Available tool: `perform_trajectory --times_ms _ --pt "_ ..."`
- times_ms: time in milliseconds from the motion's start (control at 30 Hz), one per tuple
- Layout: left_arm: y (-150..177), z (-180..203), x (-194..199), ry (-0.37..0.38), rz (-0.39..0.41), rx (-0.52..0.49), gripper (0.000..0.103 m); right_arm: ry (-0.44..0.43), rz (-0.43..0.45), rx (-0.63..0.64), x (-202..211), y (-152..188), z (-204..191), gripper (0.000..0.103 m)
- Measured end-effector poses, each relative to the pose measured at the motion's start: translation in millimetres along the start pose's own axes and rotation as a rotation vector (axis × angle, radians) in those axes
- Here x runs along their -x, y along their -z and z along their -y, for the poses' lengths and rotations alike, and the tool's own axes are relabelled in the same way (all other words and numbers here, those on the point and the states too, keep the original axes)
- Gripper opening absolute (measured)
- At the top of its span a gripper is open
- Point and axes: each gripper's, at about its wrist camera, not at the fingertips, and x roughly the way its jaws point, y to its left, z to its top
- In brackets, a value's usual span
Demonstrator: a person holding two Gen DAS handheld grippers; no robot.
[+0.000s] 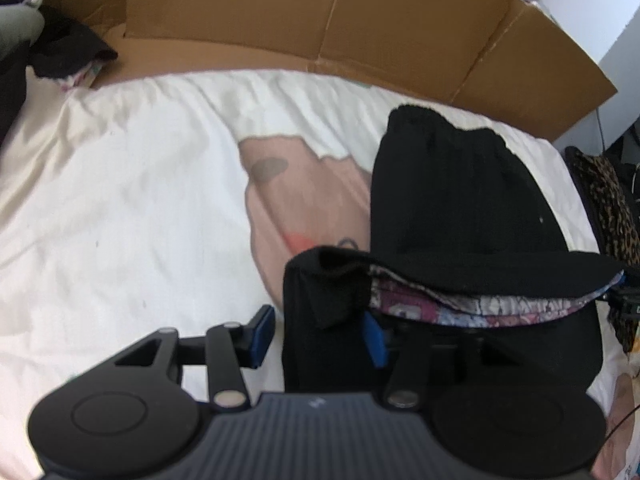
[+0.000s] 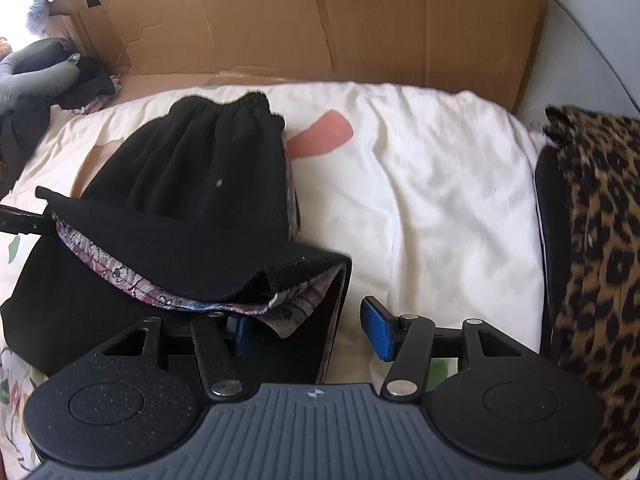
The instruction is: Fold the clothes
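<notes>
the black garment (image 1: 460,200) is a soft ribbed knit with a gathered elastic band at its far edge and a printed pink-and-grey lining (image 1: 460,300) showing along the lifted near hem. it lies on a wrinkled cream bedsheet (image 1: 120,200) bearing a pale pink print, with its near part raised and folded back over the rest.

the left gripper (image 1: 318,330) stands spread wide: its left blue pad is clear of the cloth, and its right finger is under the raised black corner. no pinch is visible.

the right gripper (image 2: 310,330) is likewise spread wide, one blue pad bare over the sheet, the other tucked beneath the hem's lining.

a creased brown cardboard sheet (image 2: 320,20) stands behind the bed. a leopard-print fabric (image 2: 600,240) lies at the right edge.
</notes>
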Motion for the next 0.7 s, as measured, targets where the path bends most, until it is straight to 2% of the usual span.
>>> perform_trajectory --times_ms 433,567,700 --pt "-37 -2 -5 0.006 0.068 0.050 0.049 0.013 0.076 -0.005 -9 -41 1 0.060" --pt "-35 -2 0 0.009 0.076 0.051 0.048 0.015 0.089 -0.019 -4 -42 4 0.060" --pt "-29 -4 7 0.011 0.085 0.047 0.048 0.006 0.080 -0.028 -4 -37 5 0.056"
